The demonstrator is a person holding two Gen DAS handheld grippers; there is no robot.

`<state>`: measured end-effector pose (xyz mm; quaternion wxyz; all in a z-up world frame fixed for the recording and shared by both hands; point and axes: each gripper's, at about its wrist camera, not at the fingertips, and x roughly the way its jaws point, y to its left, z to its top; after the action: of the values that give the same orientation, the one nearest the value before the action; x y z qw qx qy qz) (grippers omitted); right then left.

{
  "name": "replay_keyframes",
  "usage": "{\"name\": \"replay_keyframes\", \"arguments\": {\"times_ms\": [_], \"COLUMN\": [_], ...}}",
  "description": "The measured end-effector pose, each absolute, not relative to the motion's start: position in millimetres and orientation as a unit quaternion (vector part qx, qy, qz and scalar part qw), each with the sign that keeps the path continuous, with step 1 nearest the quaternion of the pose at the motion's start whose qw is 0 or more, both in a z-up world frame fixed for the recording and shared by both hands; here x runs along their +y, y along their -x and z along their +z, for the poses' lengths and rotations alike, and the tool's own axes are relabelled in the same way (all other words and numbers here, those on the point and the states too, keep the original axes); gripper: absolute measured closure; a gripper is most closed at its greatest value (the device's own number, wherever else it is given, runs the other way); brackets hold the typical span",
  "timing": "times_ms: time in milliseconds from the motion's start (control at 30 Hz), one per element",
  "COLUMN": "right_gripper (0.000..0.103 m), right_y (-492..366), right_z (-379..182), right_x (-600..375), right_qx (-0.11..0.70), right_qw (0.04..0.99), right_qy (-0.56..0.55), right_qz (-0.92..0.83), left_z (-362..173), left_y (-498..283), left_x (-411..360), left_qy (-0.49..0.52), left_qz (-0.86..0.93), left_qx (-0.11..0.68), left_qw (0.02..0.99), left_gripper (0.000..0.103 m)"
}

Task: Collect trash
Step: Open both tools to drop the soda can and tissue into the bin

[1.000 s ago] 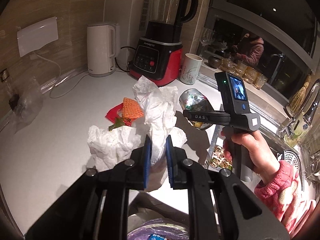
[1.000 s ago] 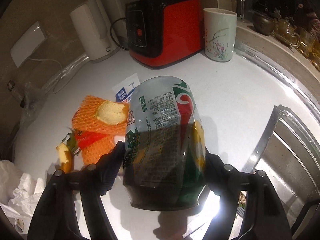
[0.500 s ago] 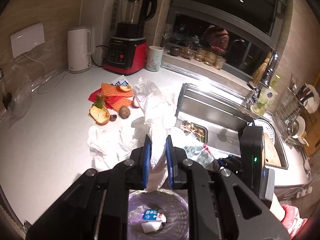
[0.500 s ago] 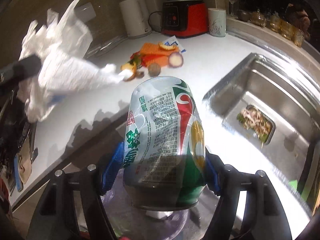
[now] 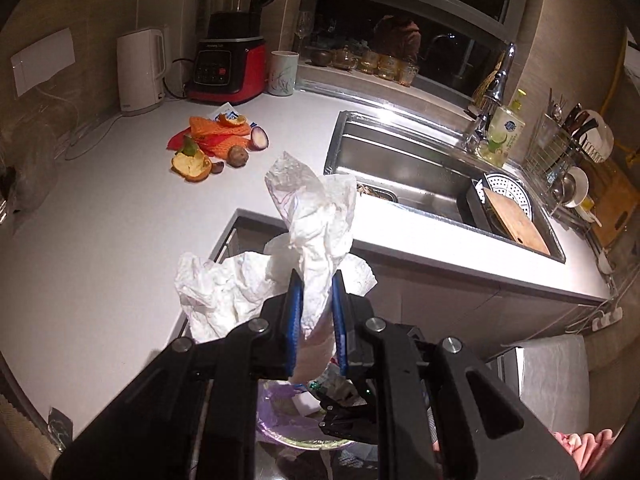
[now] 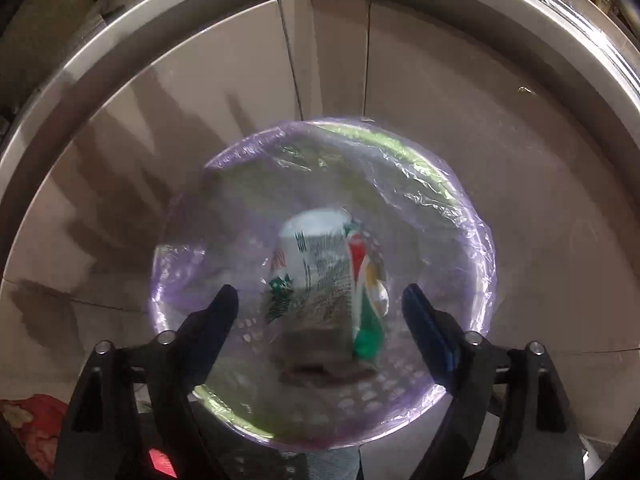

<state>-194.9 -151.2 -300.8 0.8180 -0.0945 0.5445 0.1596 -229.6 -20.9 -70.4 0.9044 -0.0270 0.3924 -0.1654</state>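
- Counter point(image 5: 100, 216) not cleared yet: fruit peels point(image 5: 216, 144) lie near the blender, well away from the sink.
- Bin point(image 6: 486, 280), purple-lined, sits below both tools.
- Left gripper point(image 5: 316, 320) pinches crumpled tissue point(image 5: 316, 216) above it.
- Right gripper point(image 6: 320, 316) has just been opening; can point(image 6: 332, 268) drops free into the bin.

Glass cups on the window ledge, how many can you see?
4 at least: amber glass cups in a row on the ledge behind the sink, right of a small teapot. More may hide in the dark.
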Motion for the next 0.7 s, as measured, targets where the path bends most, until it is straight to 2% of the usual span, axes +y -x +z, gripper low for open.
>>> {"name": "replay_keyframes", "arguments": {"times_ms": [100, 167, 400, 633, 700], "right_gripper": [0.005, 0.003, 0.002, 0.002, 0.002], "right_y": [201.0, 206.2, 229.5, 240.9, 238.6], "right_z": [-267.5, -240.5, -155.3, -121.6, -122.6], "right_x": [-165.5, -179.9, -234.3, -262.2, -265.1], "right_qx": [0.509, 0.483, 0.408, 0.388, 0.39], "right_qw": [0.846, 0.865, 0.911, 0.921, 0.92], "right_qy": [0.081, 0.072, 0.028, 0.017, 0.016], "right_qz": [0.135, 0.117, 0.06, 0.038, 0.037], "left_z": [-78.8, -84.7, -125.3, -180.5, -196.4], "left_y": [235.2, 236.7, 248.1, 255.5, 253.6], "left_x": [-21.0, -22.2, -39.6, -58.8, -63.3], "left_qy": [0.026, 0.024, 0.011, 0.008, 0.001], "left_qz": [-0.175, -0.182, -0.22, -0.232, -0.224], "left_qx": [0.398, 0.403, 0.433, 0.476, 0.491], "left_qw": [0.9, 0.897, 0.874, 0.848, 0.842], "left_gripper": [0.089, 0.089, 0.089, 0.089, 0.077]}}
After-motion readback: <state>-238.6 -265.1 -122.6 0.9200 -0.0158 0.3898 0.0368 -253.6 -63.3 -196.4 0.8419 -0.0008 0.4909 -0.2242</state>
